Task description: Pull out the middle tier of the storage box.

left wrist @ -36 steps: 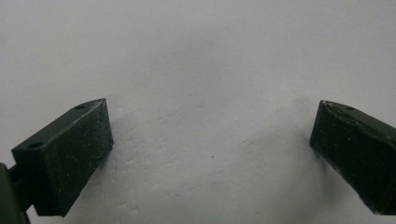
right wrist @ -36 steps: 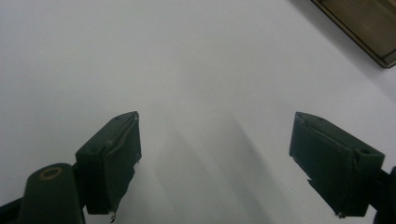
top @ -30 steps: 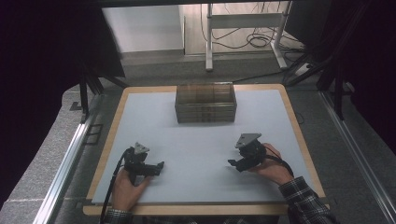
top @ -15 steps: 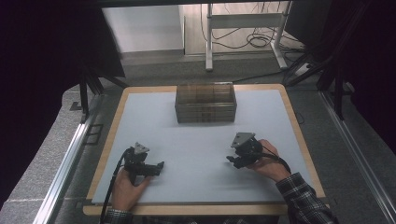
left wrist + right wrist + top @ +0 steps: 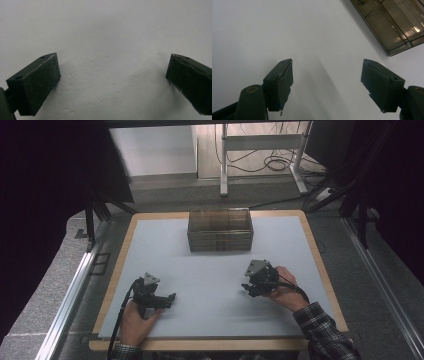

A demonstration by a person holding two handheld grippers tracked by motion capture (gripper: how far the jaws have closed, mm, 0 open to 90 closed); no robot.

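A: Looking down from the high view, what are the two hands doing?

B: Both rest low over a pale grey bench (image 5: pixel 210 270) with a wooden rim. The left hand (image 5: pixel 134 320) comes in from the bottom edge, wrist straight, wrapped around the handle of the left claw (image 5: pixel 170 299), which points to the right across the surface. The right hand (image 5: pixel 284 290), in a plaid sleeve (image 5: pixel 325 332), reaches in at a slant from the lower right, and the right claw (image 5: pixel 248 287) points to the left and a little forward.

A: Are the claws gripping anything?

B: No. In the left gripper view the left claw (image 5: pixel 112 82) has its black jaws spread wide over bare bench, with nothing between them. In the right gripper view the right claw (image 5: pixel 327 80) is just as wide apart and empty.

A: Anything else on the bench?

B: A smoky see-through box (image 5: pixel 220 230) with inner dividers sits at the far middle, well apart from both claws. One corner of it shows at the upper right of the right gripper view.
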